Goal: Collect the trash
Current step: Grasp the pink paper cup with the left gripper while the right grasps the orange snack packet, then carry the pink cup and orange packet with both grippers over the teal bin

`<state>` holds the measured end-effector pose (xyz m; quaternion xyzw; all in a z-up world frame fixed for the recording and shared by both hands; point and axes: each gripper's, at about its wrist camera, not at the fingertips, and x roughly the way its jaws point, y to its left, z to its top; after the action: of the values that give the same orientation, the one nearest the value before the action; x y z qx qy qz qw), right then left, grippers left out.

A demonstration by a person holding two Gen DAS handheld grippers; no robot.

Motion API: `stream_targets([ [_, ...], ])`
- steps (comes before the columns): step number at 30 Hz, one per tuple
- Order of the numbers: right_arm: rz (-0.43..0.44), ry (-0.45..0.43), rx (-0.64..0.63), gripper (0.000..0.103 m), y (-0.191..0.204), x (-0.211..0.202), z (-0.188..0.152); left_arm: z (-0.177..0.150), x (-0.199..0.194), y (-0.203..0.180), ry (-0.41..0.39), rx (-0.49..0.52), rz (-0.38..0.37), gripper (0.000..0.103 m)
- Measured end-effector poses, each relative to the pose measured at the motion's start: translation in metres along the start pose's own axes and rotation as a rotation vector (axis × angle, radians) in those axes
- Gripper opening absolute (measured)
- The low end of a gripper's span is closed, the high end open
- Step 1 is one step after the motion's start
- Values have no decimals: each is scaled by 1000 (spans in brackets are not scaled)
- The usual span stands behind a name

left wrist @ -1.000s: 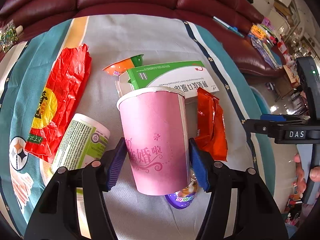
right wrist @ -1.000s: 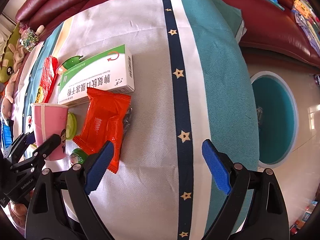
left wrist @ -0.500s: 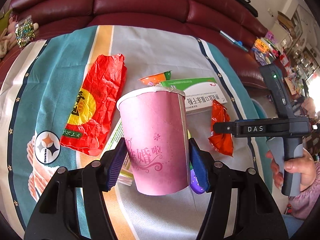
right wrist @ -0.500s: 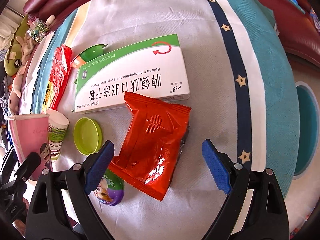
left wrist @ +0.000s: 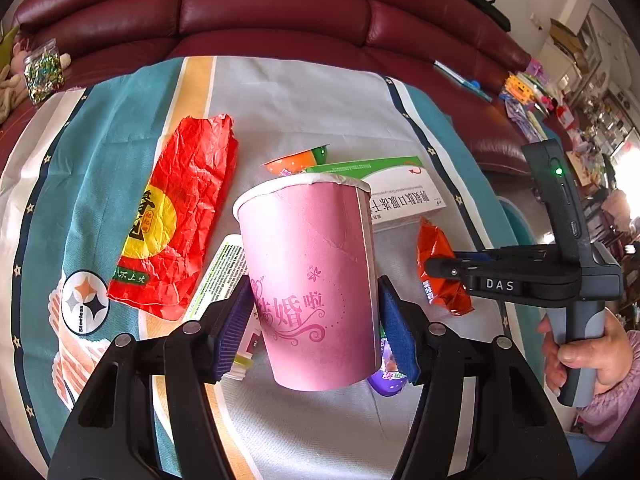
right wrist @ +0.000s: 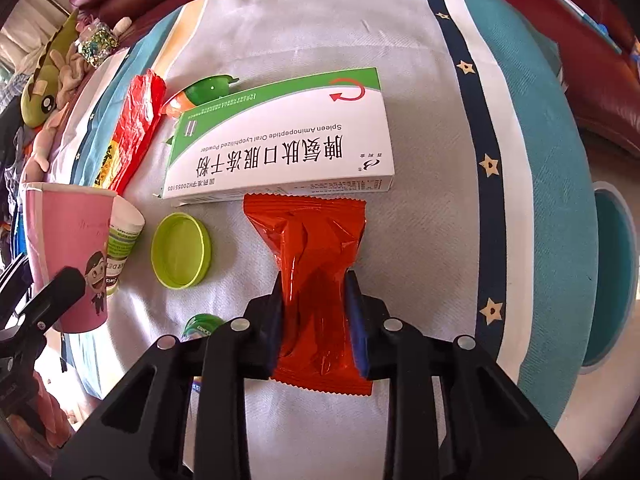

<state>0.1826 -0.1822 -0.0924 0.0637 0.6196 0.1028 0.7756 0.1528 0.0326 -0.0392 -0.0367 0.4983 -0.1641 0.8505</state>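
My left gripper (left wrist: 316, 320) is shut on a pink paper cup (left wrist: 310, 280) and holds it upright above the table; the cup also shows at the left of the right wrist view (right wrist: 68, 248). My right gripper (right wrist: 314, 312) is shut on an orange-red snack wrapper (right wrist: 308, 240), pinching its middle on the tablecloth; the wrapper also shows in the left wrist view (left wrist: 438, 268). A green-and-white medicine box (right wrist: 280, 144) lies just beyond the wrapper.
A crumpled red bag (left wrist: 176, 216), a white bottle (right wrist: 122, 240), a lime lid (right wrist: 181, 250), an orange-green jelly cup (right wrist: 200, 92) and a purple egg (left wrist: 386, 376) lie on the striped tablecloth (right wrist: 500, 120). A teal bin (right wrist: 612, 276) stands at right. A red sofa (left wrist: 280, 12) is behind.
My right gripper moved forward over the orange-red wrapper and shut on it. My left gripper lifted the pink cup higher and drew back from the table.
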Motion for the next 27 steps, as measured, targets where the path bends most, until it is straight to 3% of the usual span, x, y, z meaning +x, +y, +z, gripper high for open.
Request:
stream_targets([
  [9,-13,-73,37,25,-39,-44,-12,7,1,-41,-16,64,-32,63],
  [27,-62,-197,189,26,-170,-117,-54,27,40,-180,17,276,-120,63],
])
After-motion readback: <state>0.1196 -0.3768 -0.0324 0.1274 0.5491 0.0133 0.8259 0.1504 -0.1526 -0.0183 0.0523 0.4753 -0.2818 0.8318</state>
